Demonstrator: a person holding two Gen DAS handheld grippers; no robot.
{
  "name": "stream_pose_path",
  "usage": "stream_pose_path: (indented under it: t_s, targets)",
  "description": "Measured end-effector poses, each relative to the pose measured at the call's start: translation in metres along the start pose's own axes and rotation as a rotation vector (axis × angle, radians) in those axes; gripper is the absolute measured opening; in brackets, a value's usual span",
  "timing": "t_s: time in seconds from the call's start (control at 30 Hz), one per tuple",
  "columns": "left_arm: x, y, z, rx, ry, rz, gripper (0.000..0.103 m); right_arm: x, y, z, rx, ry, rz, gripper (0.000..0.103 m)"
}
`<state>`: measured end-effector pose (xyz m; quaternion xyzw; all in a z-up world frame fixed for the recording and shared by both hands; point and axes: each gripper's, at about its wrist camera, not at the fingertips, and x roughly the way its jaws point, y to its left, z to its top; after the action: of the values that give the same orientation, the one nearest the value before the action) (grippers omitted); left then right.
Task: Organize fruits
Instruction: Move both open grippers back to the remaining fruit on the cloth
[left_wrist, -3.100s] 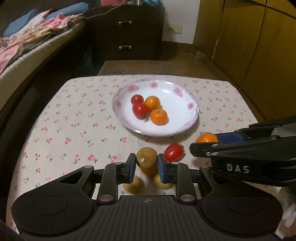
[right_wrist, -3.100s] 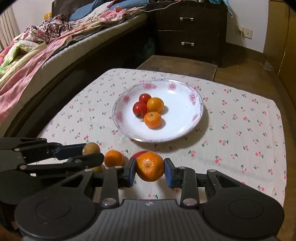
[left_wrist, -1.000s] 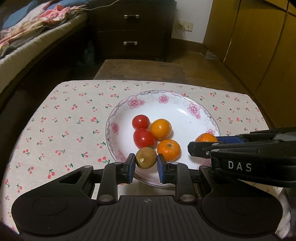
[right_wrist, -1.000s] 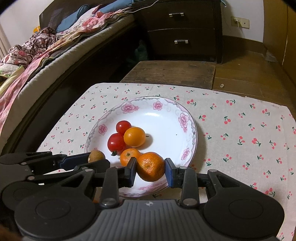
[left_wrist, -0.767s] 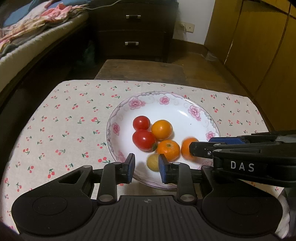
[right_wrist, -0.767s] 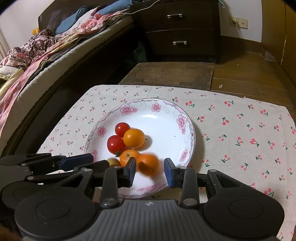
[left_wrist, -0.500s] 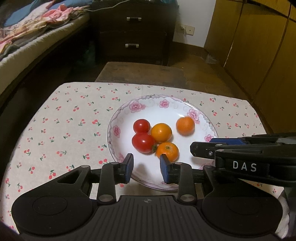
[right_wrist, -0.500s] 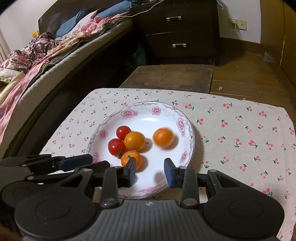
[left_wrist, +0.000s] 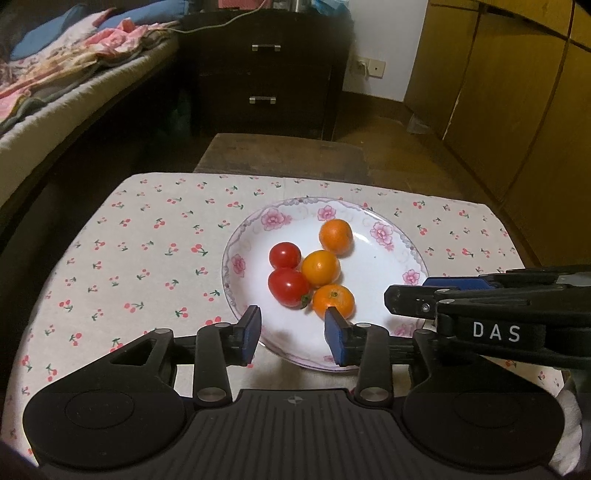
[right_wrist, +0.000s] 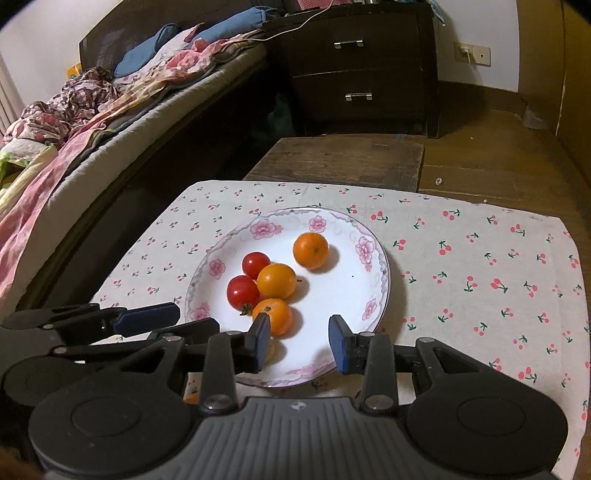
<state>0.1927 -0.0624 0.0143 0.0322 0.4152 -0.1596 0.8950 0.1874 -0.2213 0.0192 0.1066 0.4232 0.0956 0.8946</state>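
A white plate with pink flowers (left_wrist: 236, 266) (right_wrist: 370, 308) holds two red tomatoes (left_wrist: 288, 287) (right_wrist: 242, 290), a yellow-orange fruit (left_wrist: 320, 267) (right_wrist: 277, 280) and a tangerine (left_wrist: 333, 300) (right_wrist: 275, 314) in a cluster. Another tangerine (left_wrist: 335, 236) (right_wrist: 311, 250) lies alone toward the far rim. My left gripper (left_wrist: 293, 332) hovers over the plate's near edge, its jaws opening with nothing between them. My right gripper (right_wrist: 300, 339) is open and empty beside it. A sliver of a yellowish-brown fruit (right_wrist: 272, 350) peeks from behind my right gripper's left finger.
The plate rests on a table with a cherry-print cloth (left_wrist: 147, 258). A low wooden bench (right_wrist: 343, 158) stands behind the table, a dark drawer chest (left_wrist: 264, 74) farther back, a bed (right_wrist: 110, 110) to the left and wooden cupboards (left_wrist: 517, 110) to the right. A bit of orange fruit (right_wrist: 191, 398) shows under the grippers.
Both grippers let go of their fruit over the plate. The tangerine rolled to the far side; the brown fruit dropped near the front rim. The left jaws spread wider.
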Motion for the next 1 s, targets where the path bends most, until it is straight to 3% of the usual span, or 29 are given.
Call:
stream_pose_path:
  t_s: [0.53, 1.0]
  targets:
    - [-0.022, 0.012, -0.014, -0.006, -0.009, 0.008, 0.052, -0.013, 0.014, -0.021, -0.003, 0.018, 0.009, 0.039]
    - [-0.031, 0.019, -0.038, -0.013, 0.038, 0.011, 0.052, -0.016, 0.021, -0.038, 0.004, 0.048, 0.012, 0.04]
